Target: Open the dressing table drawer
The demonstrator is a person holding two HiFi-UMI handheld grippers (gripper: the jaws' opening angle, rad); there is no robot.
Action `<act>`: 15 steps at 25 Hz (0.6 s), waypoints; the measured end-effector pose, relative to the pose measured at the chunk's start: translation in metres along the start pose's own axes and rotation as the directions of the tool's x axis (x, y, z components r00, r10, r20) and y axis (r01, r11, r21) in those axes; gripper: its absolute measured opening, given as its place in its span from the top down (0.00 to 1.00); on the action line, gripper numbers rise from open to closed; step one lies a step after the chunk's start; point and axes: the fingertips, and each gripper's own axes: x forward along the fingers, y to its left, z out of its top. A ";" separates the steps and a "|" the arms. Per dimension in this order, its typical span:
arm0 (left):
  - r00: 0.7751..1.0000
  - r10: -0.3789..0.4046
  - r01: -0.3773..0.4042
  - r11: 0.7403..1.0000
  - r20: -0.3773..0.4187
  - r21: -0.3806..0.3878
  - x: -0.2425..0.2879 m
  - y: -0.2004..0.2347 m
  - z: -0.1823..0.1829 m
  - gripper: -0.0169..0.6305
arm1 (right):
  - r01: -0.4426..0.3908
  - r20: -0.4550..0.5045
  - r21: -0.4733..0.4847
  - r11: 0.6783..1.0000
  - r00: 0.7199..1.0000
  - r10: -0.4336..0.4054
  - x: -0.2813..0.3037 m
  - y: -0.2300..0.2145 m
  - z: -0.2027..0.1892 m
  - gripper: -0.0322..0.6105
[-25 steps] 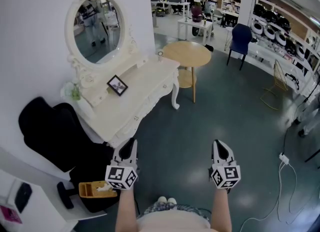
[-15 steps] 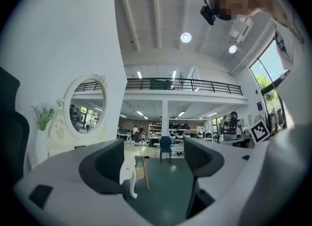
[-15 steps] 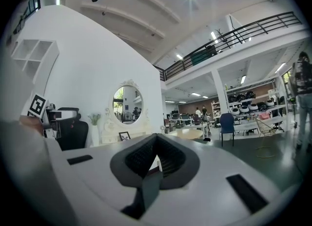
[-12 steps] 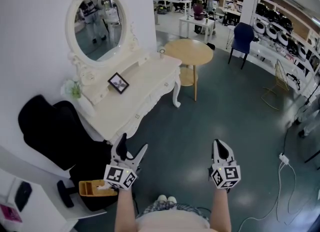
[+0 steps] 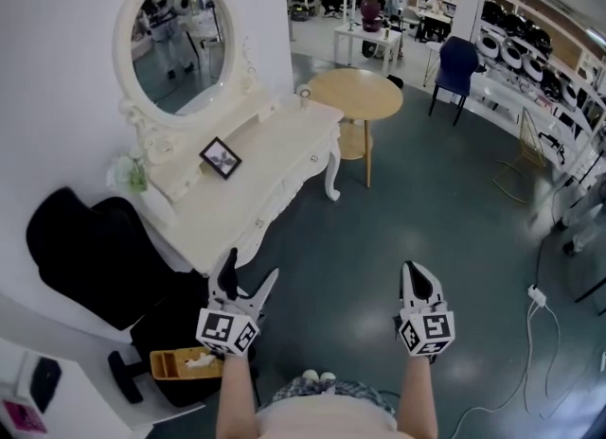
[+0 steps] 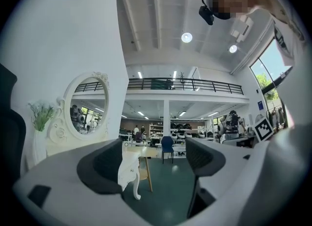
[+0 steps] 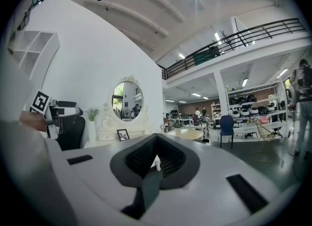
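Note:
The white dressing table (image 5: 248, 191) stands against the left wall, with an oval mirror (image 5: 173, 38) and a small photo frame (image 5: 220, 158) on it. Its drawer fronts (image 5: 284, 193) with small knobs face the open floor and look closed. My left gripper (image 5: 249, 272) hangs just short of the table's near corner. It is open, its jaws spread wide with nothing between them. In the left gripper view (image 6: 156, 164) a table leg (image 6: 130, 180) shows between the pads. My right gripper (image 5: 418, 274) is shut and empty over the floor, and appears again in the right gripper view (image 7: 156, 160).
A black office chair (image 5: 80, 248) stands left of the table's near end, with a yellow box (image 5: 185, 363) below it. A round wooden table (image 5: 355, 96) is past the far end and a blue chair (image 5: 456, 66) beyond that. Cables (image 5: 535, 300) lie on the floor at right.
The left gripper's jaws have gone from shut to wide open. Both grippers have edged a little forward towards the table. The right gripper stays shut.

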 end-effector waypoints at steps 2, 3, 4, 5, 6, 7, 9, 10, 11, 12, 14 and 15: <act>1.000 -0.005 0.005 1.000 0.001 -0.001 0.005 0.009 0.000 0.37 | 0.000 -0.002 -0.009 1.000 1.000 0.000 0.009 0.005 -0.001 0.93; 1.000 -0.008 0.008 1.000 0.001 0.000 0.008 0.013 -0.001 0.37 | 0.003 -0.003 -0.012 1.000 1.000 -0.003 0.013 0.007 -0.002 0.93; 1.000 -0.010 0.010 1.000 0.002 0.000 0.011 0.017 -0.001 0.37 | 0.005 -0.004 -0.013 1.000 1.000 -0.005 0.016 0.007 -0.004 0.93; 1.000 -0.009 0.009 1.000 0.001 -0.002 0.013 0.021 -0.002 0.37 | 0.007 -0.005 -0.012 1.000 1.000 -0.007 0.020 0.008 -0.006 0.93; 1.000 -0.007 0.007 1.000 -0.002 -0.006 0.015 0.024 -0.003 0.37 | 0.007 -0.009 -0.010 1.000 1.000 -0.007 0.022 0.009 -0.008 0.93; 1.000 -0.003 0.003 1.000 -0.007 -0.008 0.017 0.028 -0.004 0.37 | 0.007 -0.014 -0.007 1.000 1.000 -0.007 0.025 0.010 -0.011 0.93; 1.000 0.001 -0.001 1.000 -0.019 0.000 0.022 0.034 -0.007 0.37 | 0.009 -0.022 -0.006 1.000 1.000 -0.009 0.032 0.010 -0.013 0.93; 1.000 0.001 -0.001 1.000 -0.022 0.004 0.025 0.037 -0.008 0.37 | 0.012 -0.023 -0.006 1.000 1.000 -0.012 0.036 0.009 -0.013 0.93; 1.000 0.001 -0.001 1.000 -0.023 0.003 0.028 0.041 -0.008 0.37 | 0.014 -0.023 -0.006 1.000 1.000 -0.014 0.040 0.007 -0.012 0.93; 1.000 0.001 -0.002 1.000 -0.021 -0.004 0.032 0.044 -0.010 0.37 | 0.015 -0.024 -0.008 1.000 1.000 -0.015 0.045 0.006 -0.012 0.93; 1.000 0.003 -0.004 1.000 -0.022 -0.023 0.040 0.051 -0.013 0.37 | 0.016 -0.030 -0.011 1.000 0.999 -0.016 0.056 0.003 -0.012 0.93; 1.000 0.005 -0.006 1.000 -0.024 -0.029 0.044 0.054 -0.015 0.37 | 0.016 -0.033 -0.012 1.000 0.999 -0.016 0.062 0.002 -0.013 0.93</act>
